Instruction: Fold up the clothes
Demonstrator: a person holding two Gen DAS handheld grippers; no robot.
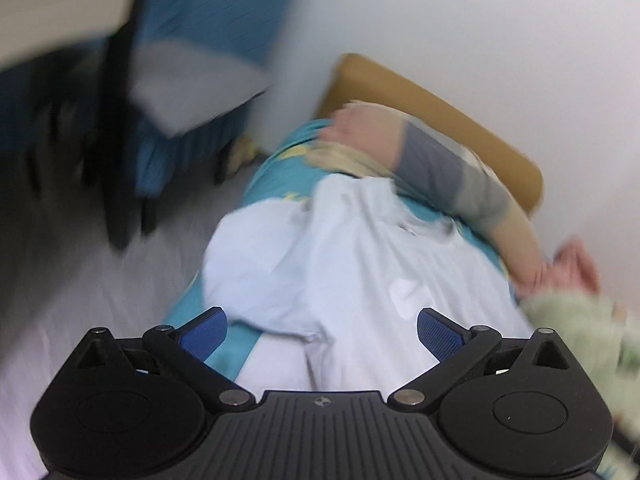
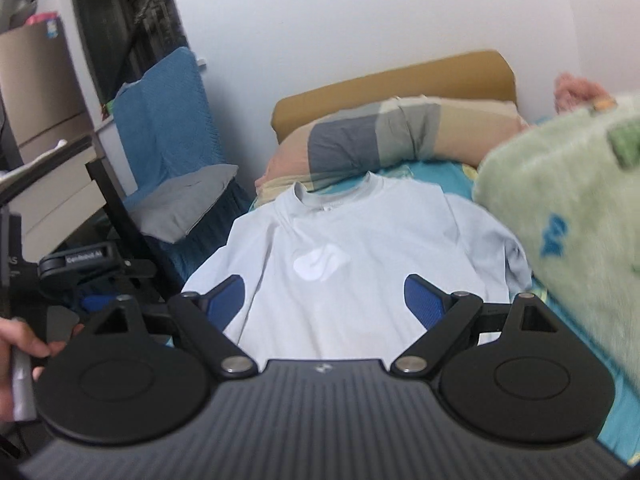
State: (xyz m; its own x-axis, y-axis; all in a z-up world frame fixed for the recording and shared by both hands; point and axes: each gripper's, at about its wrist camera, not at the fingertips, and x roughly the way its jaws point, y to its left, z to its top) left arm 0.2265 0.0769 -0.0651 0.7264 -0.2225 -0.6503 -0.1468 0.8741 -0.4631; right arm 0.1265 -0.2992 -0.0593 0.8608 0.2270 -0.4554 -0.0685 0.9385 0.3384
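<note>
Barely begun: pale blue T-shirt (image 2: pixel 352 256) spread face up on the teal bedsheet (image 2: pixel 460 176), collar toward the pillow (image 2: pixel 400 136), no fold visible yet, both left gripper (image 1: pixel 322 330) and right gripper (image 2: pixel 324 300) wide apart, empty, poised near its lower part.

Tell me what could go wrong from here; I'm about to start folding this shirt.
The green blanket lies against the shirt at its right sleeve, so a fold there may catch it. The left sleeve hangs at the bed's edge and could slide off. Both claws, left and right, are open and hold nothing.
</note>
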